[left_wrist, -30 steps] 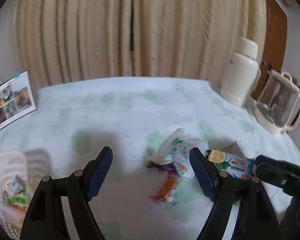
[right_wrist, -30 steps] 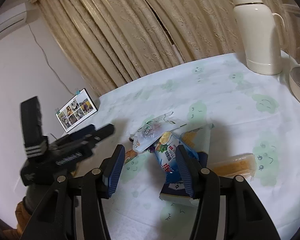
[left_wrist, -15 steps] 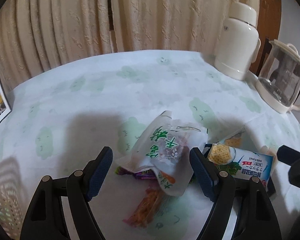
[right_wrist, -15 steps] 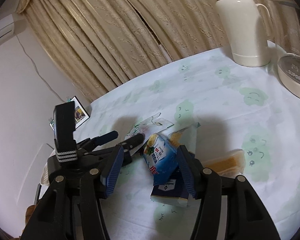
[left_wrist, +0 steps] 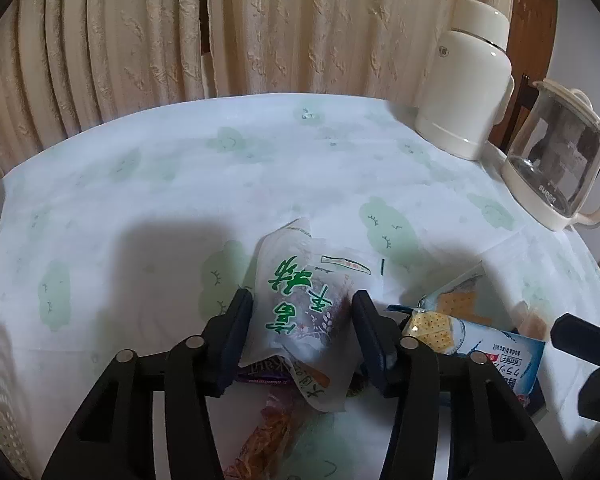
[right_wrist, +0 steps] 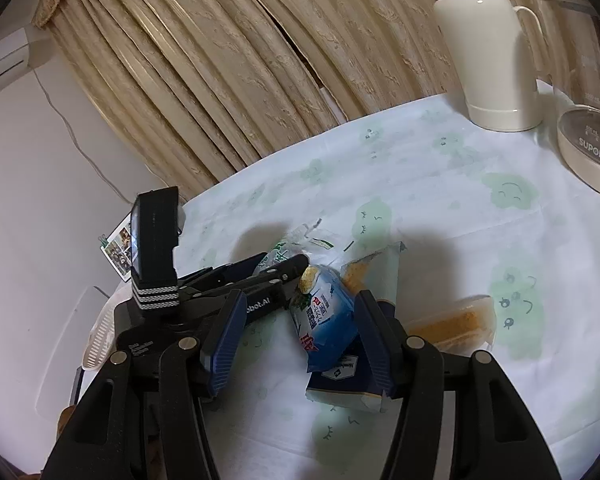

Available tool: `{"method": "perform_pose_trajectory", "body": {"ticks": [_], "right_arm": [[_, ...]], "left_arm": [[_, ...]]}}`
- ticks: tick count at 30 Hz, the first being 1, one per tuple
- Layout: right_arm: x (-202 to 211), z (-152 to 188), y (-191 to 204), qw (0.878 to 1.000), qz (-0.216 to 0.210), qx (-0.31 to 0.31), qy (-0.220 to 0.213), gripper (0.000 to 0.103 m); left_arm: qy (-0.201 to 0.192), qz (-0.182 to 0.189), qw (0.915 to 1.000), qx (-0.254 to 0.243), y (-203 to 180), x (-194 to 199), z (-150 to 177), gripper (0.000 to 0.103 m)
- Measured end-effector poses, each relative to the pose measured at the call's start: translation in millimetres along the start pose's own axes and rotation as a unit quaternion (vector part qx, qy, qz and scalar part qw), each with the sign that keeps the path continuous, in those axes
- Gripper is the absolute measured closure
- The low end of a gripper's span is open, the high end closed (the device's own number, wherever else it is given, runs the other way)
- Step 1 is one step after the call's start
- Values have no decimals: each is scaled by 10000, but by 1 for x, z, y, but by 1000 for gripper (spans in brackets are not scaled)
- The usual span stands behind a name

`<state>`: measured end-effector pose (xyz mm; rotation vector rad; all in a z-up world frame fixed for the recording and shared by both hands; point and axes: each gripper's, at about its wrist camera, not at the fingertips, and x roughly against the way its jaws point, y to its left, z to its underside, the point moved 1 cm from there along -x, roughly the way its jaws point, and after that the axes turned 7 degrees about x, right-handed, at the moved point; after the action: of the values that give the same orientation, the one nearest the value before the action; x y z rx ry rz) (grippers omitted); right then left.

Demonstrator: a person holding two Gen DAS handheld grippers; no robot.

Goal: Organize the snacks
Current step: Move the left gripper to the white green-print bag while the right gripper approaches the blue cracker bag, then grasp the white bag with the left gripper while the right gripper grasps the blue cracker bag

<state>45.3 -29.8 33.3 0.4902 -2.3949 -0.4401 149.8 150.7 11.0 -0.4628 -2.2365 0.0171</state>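
1. Your left hand-held gripper (left_wrist: pixel 302 330) has the white bag (left_wrist: pixel 300 304) with green characters straight ahead, between its two pads. The bag's long axis runs forward and away from you, along the fingers, so the pads face its two long sides.
2. That left hand-held gripper stands partly closed around the bag. The pads look to be touching or just short of its sides. You cannot tell from either view whether the film is truly pinched, so judge it as closing, not yet a sure hold.
3. The bag lies on top of the pile. A purple wrapper (left_wrist: pixel 262 372) peeks out just under its near end, and an orange snack pack (left_wrist: pixel 260 440) lies nearer still, below the left fingers.
4. To the right of the left hand-held gripper lies the blue cracker pack (left_wrist: pixel 480 344), touching the pile.
5. Your right hand-held gripper (right_wrist: pixel 300 340) is wide open and holds nothing. The same cracker pack (right_wrist: pixel 326 320) sits between its pads, closer to the right one, resting on a dark box (right_wrist: pixel 340 376).
6. The left one is nearer the white bag; the right is nearer the crackers.
7. The white basket (right_wrist: pixel 100 332) lies left of and behind the left hand-held gripper, at the counter (left_wrist: pixel 260 168) edge. That is likely where the bag goes.
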Motion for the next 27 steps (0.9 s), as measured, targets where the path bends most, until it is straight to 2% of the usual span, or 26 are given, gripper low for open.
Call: {"method": "perform_pose_trajectory", "body": {"ticks": [13,15,19,22,23,25,27], "right_arm": [[0,2,7,9990,251,355,-110,48],[-2,1,7,9988,257,405,-93,48],[-9,-3,4,9983,351,459,-24,48],[-16,-7,2,9984,311,459,74,48],[-19,-8,3,9983,293,487,116,48],[-25,-9,5,9975,298,612,206,45],[-32,-9,11,9954,340,834,314,43]], "left_arm": [[-342,94,9986,392,14,26,-5,72],[-446,108,9981,405,15,33,-6,78],[-585,207,9973,403,15,46,-9,79],[-533,247,9975,401,16,43,-8,79],[-499,243,9976,420,17,41,-8,77],[-386,243,9978,488,19,34,-7,67],[-377,193,9977,538,21,31,-5,45]]}}
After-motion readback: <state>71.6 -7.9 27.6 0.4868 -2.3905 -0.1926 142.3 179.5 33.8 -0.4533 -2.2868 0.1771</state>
